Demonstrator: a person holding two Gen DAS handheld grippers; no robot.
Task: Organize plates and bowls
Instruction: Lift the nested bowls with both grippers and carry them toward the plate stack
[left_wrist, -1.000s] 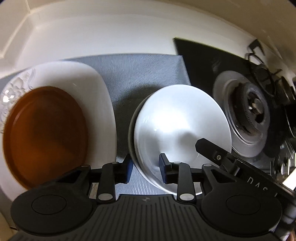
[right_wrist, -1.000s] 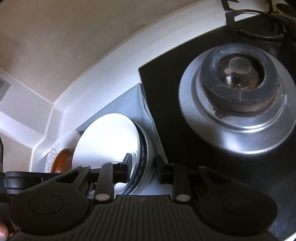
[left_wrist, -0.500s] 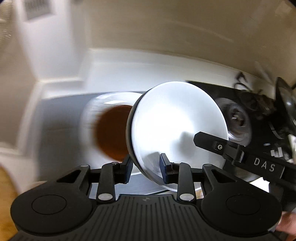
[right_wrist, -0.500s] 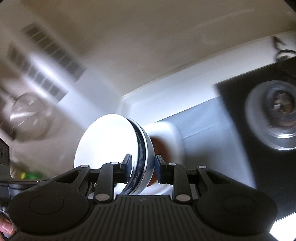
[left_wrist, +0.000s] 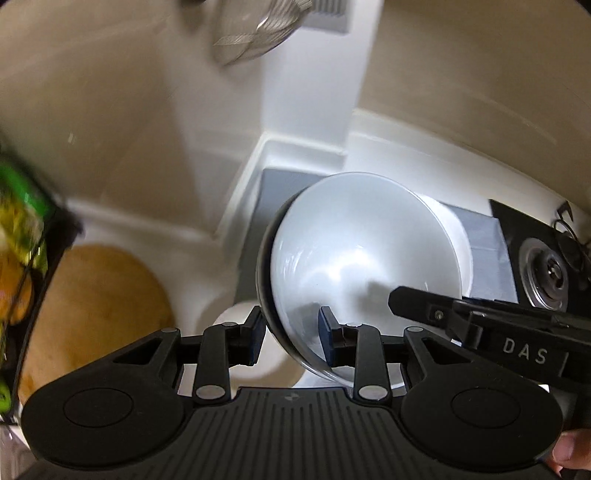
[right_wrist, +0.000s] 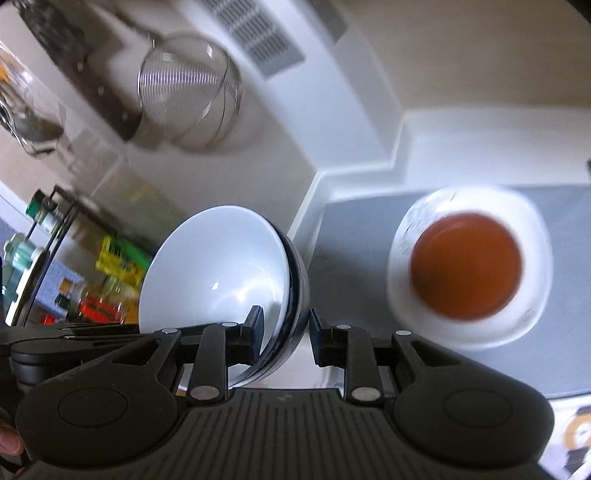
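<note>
Bowl (left_wrist: 364, 254): in the air, rim clamped on two opposite sides by left gripper (left_wrist: 291, 336) and right gripper (right_wrist: 282, 332).
Plates (right_wrist: 469, 269): on tabletop mat, right of right fingers.

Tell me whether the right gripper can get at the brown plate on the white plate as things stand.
Probably not yet. The right gripper and left gripper are both clamped on the white bowl. The brown plate lies uncovered on the white plate, so only the held bowl blocks it.

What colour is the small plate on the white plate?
Amber-brown small plate, clearest in the right wrist view.
</note>
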